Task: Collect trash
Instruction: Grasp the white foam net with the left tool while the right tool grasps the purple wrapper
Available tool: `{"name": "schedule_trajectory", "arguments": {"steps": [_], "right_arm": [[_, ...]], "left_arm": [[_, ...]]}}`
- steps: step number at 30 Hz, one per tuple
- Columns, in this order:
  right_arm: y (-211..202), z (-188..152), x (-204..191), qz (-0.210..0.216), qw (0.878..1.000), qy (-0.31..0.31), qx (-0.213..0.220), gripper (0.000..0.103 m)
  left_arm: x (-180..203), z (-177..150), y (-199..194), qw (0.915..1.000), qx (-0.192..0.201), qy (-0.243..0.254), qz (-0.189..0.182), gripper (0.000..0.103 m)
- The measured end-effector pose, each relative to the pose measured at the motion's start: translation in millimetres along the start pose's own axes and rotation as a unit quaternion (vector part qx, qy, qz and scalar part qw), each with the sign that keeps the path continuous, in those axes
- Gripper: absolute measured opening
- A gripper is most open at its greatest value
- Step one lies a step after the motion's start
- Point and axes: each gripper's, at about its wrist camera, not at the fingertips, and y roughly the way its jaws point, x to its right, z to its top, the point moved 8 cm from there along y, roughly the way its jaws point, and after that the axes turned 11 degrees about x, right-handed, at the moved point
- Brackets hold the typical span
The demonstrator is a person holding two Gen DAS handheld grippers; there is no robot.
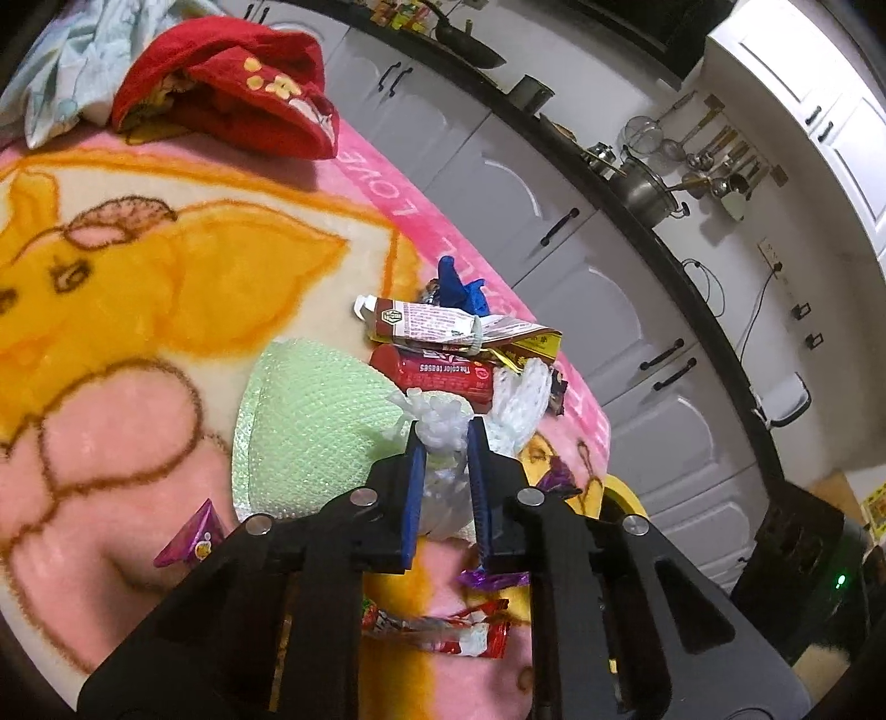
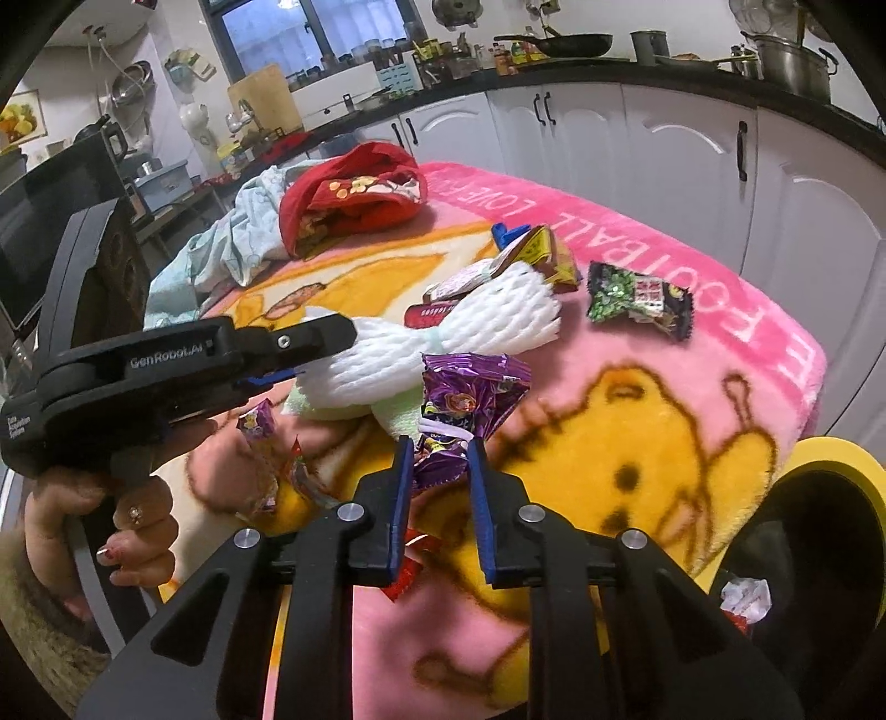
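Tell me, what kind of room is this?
Most likely a home kitchen. White cabinet doors run under a dark countertop, a black frying pan and a steel cooking pot sit on top, and metal ladles and strainers hang on the wall.

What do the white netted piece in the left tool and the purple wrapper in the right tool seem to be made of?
White netted piece: looks like soft foam mesh, matte, with puffy woven strands pinched in by the left tool.
Purple wrapper: probably metallised plastic film, glossy and crinkled with bright glints, at the right tool.

both wrist views close over blanket (image 1: 138,277)
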Motion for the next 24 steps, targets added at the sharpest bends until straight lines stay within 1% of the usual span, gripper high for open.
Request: {"name": "schedule_trajectory", "arguments": {"steps": [8,14,24], "right_arm": [[-16,9,8,-0.011,1.0,-0.007,0.015,0.019],[-34,16,13,-0.016,0.999,-0.012,0.03,0.019],[-67,25,26,-0.029,0.998,-0.018,0.054,0.019]], "left_arm": [[20,2,-17,0.9989,0.028,0.038,0.003,0.008],[37,5,-29,0.9966,0.045,0.069,0.008,0.008],[63,4,-38,0.9936,0.058,0.097,-0.001,0.008]]}}
